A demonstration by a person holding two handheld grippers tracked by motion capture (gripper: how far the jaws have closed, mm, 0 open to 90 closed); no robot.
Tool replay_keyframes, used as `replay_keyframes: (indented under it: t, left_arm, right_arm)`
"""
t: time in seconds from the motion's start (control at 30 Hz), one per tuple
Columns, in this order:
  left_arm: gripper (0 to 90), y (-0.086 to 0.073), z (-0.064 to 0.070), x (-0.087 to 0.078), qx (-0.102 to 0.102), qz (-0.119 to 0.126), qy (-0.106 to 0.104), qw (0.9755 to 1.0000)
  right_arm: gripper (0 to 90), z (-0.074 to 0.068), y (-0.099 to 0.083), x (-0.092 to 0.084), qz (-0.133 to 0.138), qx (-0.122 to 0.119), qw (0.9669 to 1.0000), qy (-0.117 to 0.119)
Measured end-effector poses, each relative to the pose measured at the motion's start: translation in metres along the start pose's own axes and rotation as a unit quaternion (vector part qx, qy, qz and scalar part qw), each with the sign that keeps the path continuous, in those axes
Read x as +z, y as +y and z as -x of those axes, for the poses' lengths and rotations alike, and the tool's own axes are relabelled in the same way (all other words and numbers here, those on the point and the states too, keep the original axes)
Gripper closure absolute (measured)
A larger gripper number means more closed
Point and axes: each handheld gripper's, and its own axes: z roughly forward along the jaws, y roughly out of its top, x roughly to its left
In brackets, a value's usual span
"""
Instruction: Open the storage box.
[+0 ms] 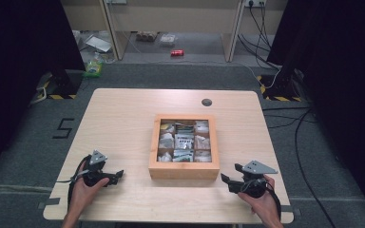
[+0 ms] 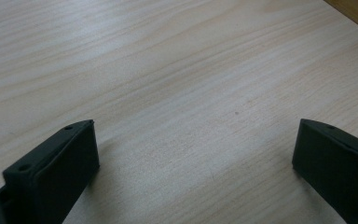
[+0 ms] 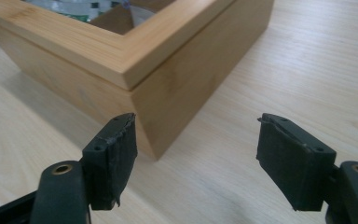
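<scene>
The wooden box (image 1: 184,170) sits in the middle of the table (image 1: 123,123), lid shut, w/ little packets showing thru the glass top. The right gripper (image 1: 225,179) is low by the box's near right corner, jaws spread wide w/ nothing between them, and the corner (image 3: 137,93) is just past its left jaw. What could go wrong: if that gripper pushes in at this slant, one jaw may bump the corner and shove the whole box across the table instead of catching the lid edge. The lid lip looks thin, so a pinch could slip off. The left gripper (image 1: 120,175) rests near the table's near left edge, pointing toward the box but well apart from it, jaws also wide w/ bare wood between. Both hands hold the grippers about level, close to the tabletop.
</scene>
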Motion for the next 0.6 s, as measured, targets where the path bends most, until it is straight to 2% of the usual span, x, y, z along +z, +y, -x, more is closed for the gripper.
replay_keyframes:
  t: [0.2,0.6]
  left_arm:
    - [0.0,0.000,0.000,0.000,0.000,0.000,0.000,1.0000]
    - [0.0,0.000,0.000,0.000,0.000,0.000,0.000,1.0000]
  right_arm:
    - [32.7,-0.007,0.002,0.001,0.006,-0.010,0.9999,0.011]
    - [46.7,-0.019,0.006,0.009,0.017,-0.040,0.9987,0.026]
